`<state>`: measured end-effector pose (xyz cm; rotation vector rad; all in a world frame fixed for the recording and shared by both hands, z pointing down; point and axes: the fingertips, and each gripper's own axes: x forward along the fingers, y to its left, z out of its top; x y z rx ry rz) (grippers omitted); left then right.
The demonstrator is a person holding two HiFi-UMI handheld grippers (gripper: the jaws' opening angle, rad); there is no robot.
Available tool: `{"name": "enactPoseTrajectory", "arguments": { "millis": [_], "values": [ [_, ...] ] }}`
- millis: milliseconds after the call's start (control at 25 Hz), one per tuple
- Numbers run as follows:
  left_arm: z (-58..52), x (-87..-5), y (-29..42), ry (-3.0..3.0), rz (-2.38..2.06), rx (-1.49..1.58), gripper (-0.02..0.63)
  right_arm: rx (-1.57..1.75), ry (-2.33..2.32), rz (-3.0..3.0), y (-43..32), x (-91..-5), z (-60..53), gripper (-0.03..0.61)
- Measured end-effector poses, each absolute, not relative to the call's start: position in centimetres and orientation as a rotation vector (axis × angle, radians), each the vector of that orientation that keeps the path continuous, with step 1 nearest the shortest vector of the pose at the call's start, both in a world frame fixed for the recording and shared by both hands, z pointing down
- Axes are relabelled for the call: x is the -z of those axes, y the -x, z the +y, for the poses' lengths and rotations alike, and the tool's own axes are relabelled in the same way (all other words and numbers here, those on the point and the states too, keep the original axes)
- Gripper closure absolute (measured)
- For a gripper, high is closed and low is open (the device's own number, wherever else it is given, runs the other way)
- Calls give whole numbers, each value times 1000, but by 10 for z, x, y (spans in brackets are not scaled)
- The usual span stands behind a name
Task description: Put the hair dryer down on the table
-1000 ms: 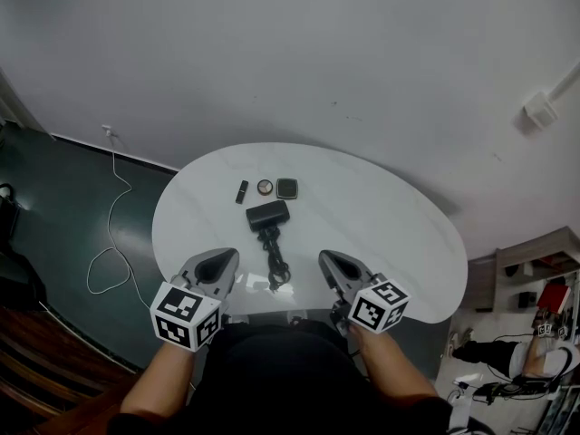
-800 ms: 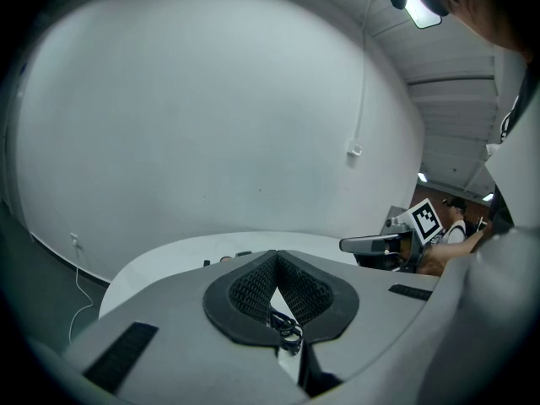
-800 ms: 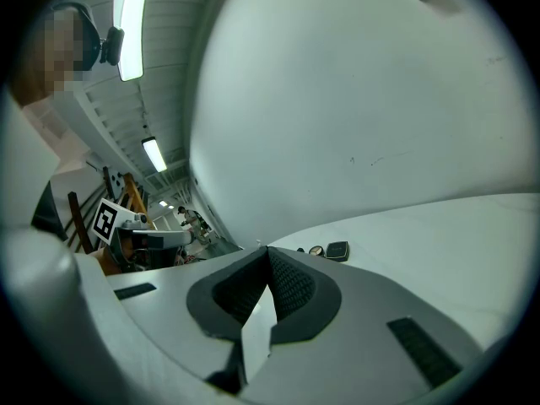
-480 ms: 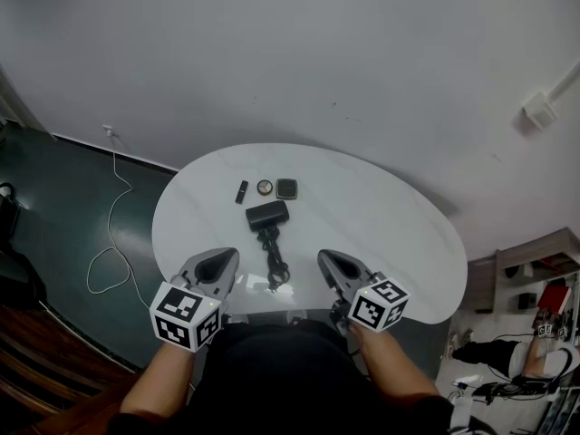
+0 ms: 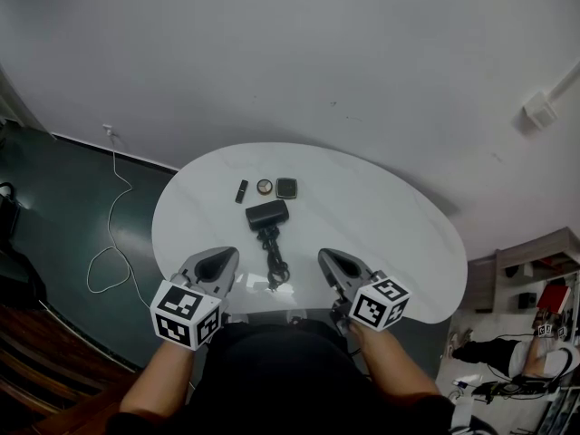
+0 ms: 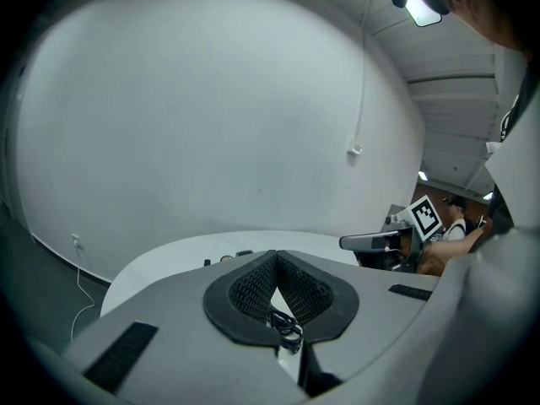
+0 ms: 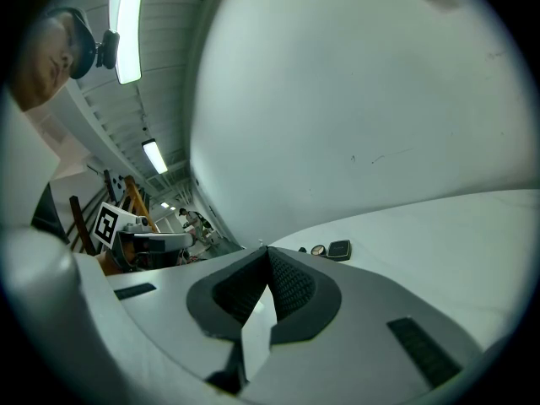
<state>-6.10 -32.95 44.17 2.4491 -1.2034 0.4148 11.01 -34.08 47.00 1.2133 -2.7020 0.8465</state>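
Note:
The black hair dryer lies on the white oval table, its cord coiled toward me. No gripper touches it. My left gripper hovers at the near edge, left of the cord, jaws shut and empty. My right gripper hovers to the cord's right, also shut on nothing. In the left gripper view the pads meet at the left gripper tip, and a bit of cord shows below them. In the right gripper view the right gripper hides the dryer.
Behind the dryer lie a small black stick, a round compact and a square black case. A white cable trails on the dark floor at left. Shelves stand at right.

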Motion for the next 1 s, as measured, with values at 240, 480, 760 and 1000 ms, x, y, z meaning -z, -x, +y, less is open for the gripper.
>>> {"name": "enactPoseTrajectory", "arguments": {
  "millis": [240, 480, 760, 1000],
  "values": [
    [-330, -447, 61, -2439, -1196, -434, 603, -842, -1214, -2704, -109, -469, -341, 571],
    [-331, -448, 62, -2436, -1200, -430, 603, -852, -1218, -2696, -108, -474, -341, 571],
    [-331, -449, 63, -2433, -1200, -432, 602, -851, -1214, -2698, -105, -475, -341, 571],
    [-331, -448, 65, -2432, -1206, -428, 603, -840, -1216, -2700, -103, -475, -342, 571]
  ]
}}
